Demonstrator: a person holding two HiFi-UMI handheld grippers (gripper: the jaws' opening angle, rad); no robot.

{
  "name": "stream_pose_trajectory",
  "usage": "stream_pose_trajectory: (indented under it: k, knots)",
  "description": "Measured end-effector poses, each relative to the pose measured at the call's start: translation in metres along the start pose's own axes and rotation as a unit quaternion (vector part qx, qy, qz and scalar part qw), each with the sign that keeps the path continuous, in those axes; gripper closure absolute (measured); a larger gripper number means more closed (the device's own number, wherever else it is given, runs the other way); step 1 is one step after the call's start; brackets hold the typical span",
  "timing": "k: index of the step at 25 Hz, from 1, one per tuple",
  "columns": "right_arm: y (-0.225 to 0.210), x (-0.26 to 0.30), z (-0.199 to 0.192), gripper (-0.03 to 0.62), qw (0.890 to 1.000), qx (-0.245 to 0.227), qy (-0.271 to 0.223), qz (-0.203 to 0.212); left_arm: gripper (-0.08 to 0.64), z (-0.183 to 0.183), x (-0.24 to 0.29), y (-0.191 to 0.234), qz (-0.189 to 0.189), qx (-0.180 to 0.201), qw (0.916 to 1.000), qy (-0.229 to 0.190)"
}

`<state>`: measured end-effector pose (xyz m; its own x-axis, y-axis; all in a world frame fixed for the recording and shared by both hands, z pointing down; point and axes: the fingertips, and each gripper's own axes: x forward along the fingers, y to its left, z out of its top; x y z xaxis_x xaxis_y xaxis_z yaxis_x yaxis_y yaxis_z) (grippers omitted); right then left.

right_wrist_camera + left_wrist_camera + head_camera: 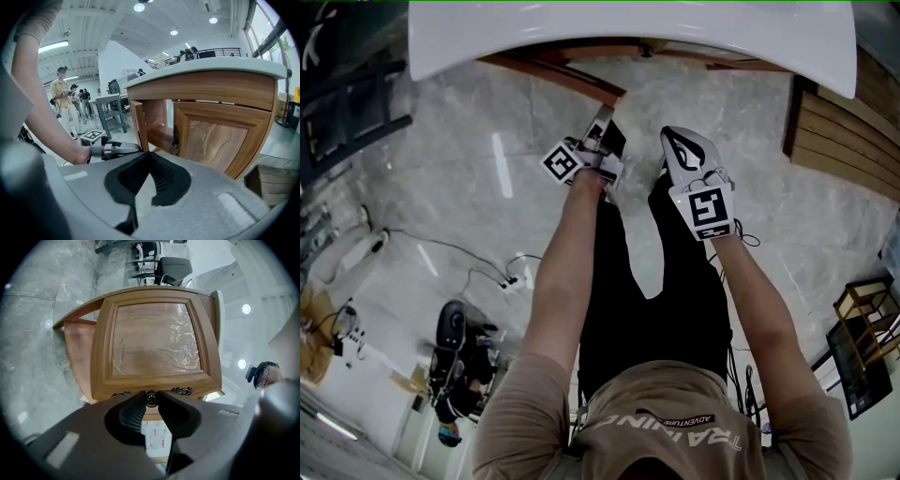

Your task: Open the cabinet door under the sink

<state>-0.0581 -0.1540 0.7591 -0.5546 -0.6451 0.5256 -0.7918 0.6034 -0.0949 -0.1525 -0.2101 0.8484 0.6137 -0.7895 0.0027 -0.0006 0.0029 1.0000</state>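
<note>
Partly ajar, film-covered wooden cabinet door (pixel 157 341)

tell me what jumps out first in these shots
The left gripper is clamped on the small dark knob of a wooden cabinet door, which stands swung open under the white sink top. The right gripper hangs beside it, jaws together on nothing, facing the neighbouring closed door.
</note>
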Motion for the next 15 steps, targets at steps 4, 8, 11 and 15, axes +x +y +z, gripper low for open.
stream_pose_trajectory:
  k: [4,8,11,15]
  knots:
    - [0.019,-0.002,-0.002,0.591,1.0,0.005,0.004,-0.004,0.46,-0.002,-0.015,0.0,-0.001,0.001,0.9996,0.028]
    - [0.041,0.003,-0.003,0.591,1.0,0.01,0.01,-0.005,0.46,0.005,-0.034,0.001,-0.002,0.001,0.9982,0.06]
    - [0.051,0.006,-0.008,0.591,1.0,0.014,0.016,-0.009,0.46,0.005,-0.048,0.002,-0.003,0.004,0.9964,0.085]
    - [0.061,0.012,-0.013,0.591,0.999,0.019,0.022,-0.014,0.46,0.006,-0.066,0.007,-0.002,0.008,0.9941,0.108]
